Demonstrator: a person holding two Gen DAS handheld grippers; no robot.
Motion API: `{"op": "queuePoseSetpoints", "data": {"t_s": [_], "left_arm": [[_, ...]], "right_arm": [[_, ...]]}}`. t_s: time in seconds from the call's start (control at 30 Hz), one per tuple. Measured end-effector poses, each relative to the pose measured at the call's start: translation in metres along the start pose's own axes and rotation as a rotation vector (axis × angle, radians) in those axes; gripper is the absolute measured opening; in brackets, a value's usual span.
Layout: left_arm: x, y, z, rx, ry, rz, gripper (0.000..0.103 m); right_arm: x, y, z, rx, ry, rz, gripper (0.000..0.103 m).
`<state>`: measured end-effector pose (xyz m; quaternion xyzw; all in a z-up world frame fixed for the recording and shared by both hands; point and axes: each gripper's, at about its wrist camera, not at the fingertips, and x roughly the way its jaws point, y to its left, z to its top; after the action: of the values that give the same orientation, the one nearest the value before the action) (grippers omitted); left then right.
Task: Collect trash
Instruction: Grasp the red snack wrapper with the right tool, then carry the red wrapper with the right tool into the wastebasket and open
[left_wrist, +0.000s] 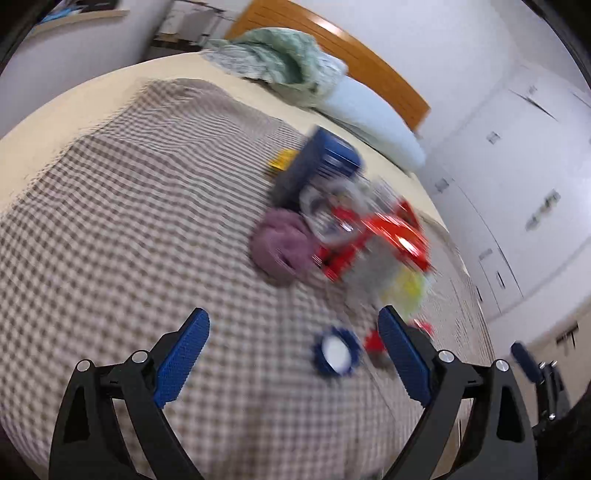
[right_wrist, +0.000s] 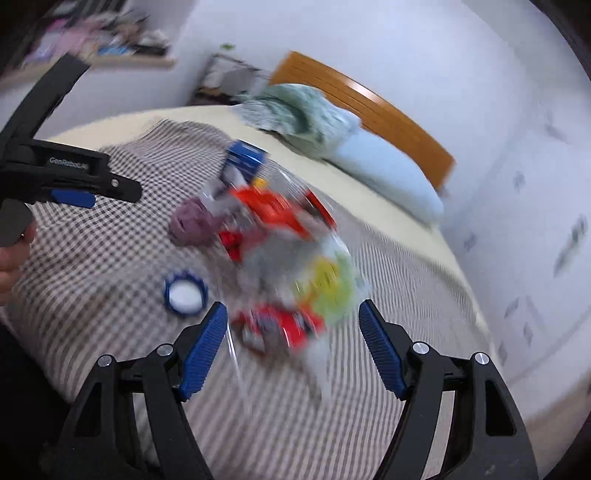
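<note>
A: Where is the trash lying in relation to the tongs?

B: In the left wrist view the left tongs (left_wrist: 293, 341) stand wide apart with nothing between the pads. The trash pile (left_wrist: 354, 236) lies on the bed above them, right of centre: a blue box (left_wrist: 317, 162), a purple wad (left_wrist: 280, 247), red wrappers (left_wrist: 384, 232) and something yellow-green (left_wrist: 406, 288), all blurred. A blue-rimmed lid (left_wrist: 335, 350) lies just beside the right pad.

A: And the other pair?

B: The right tongs (right_wrist: 291, 336) are open too and grip nothing. The pile (right_wrist: 280, 236) sits just above them at the frame's centre, and a red packet (right_wrist: 280, 325) shows between the pads, though I cannot tell whether anything touches. The lid (right_wrist: 184, 293) is at the left pad's upper left. The left tongs (right_wrist: 74, 197) show at the left edge, with a hand (right_wrist: 13, 254) beneath.

A: The surface and room?

B: A brown checked blanket (left_wrist: 140, 206) over a cream bed (left_wrist: 55, 110), with a green crumpled cloth (left_wrist: 280, 59) and a pale blue pillow (left_wrist: 373, 118) against a wooden headboard (left_wrist: 369, 62) at upper centre, white cupboards (left_wrist: 517, 184) on the right, and a shelf (right_wrist: 103, 55) at upper left in the right wrist view
</note>
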<state>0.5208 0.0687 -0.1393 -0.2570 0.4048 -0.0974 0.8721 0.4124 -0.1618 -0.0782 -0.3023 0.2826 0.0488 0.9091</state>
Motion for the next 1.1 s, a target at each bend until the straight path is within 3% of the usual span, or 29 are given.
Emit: {"op": "queuePoseSetpoints", "data": {"t_s": [0.17, 0.27, 0.33, 0.4, 0.43, 0.47, 0.57, 0.63, 0.77, 0.83, 0.9, 1.0, 1.1], "left_arm": [[0.025, 0.036, 0.017, -0.089, 0.018, 0.003, 0.089], [0.043, 0.055, 0.018, -0.143, 0.088, 0.030, 0.089], [0.044, 0.057, 0.018, -0.134, 0.084, 0.051, 0.089], [0.043, 0.054, 0.019, -0.113, 0.083, 0.052, 0.089], [0.043, 0.051, 0.018, -0.102, 0.085, 0.049, 0.089], [0.042, 0.049, 0.018, -0.093, 0.088, 0.045, 0.089], [0.045, 0.040, 0.017, -0.074, 0.095, 0.047, 0.089], [0.045, 0.035, 0.013, -0.051, 0.094, 0.049, 0.089], [0.050, 0.015, 0.006, 0.015, 0.096, 0.064, 0.089], [0.050, -0.003, -0.001, 0.069, 0.095, 0.058, 0.089], [0.049, -0.024, -0.010, 0.125, 0.094, 0.023, 0.089], [0.049, -0.052, -0.023, 0.190, 0.099, -0.056, 0.089], [0.055, -0.080, -0.043, 0.271, 0.127, -0.104, 0.089]], "right_arm": [[0.076, 0.050, 0.064, -0.290, 0.029, -0.078, 0.071], [0.119, 0.068, 0.082, -0.375, 0.108, -0.087, 0.071], [0.150, 0.074, 0.092, -0.401, 0.151, -0.138, 0.071], [0.169, 0.070, 0.097, -0.367, 0.195, -0.147, 0.069], [0.173, 0.064, 0.098, -0.328, 0.208, -0.115, 0.048], [0.173, 0.055, 0.100, -0.278, 0.215, -0.081, 0.035], [0.149, 0.007, 0.106, -0.062, 0.144, -0.025, 0.034], [0.115, -0.036, 0.100, 0.088, 0.052, -0.002, 0.033], [0.064, -0.117, 0.048, 0.376, -0.065, 0.028, 0.033], [0.056, -0.152, -0.004, 0.536, -0.076, 0.057, 0.033], [0.057, -0.170, -0.057, 0.675, -0.056, 0.128, 0.033], [0.067, -0.179, -0.134, 0.818, 0.027, 0.136, 0.033], [0.067, -0.174, -0.190, 0.938, 0.054, 0.189, 0.033]]}}
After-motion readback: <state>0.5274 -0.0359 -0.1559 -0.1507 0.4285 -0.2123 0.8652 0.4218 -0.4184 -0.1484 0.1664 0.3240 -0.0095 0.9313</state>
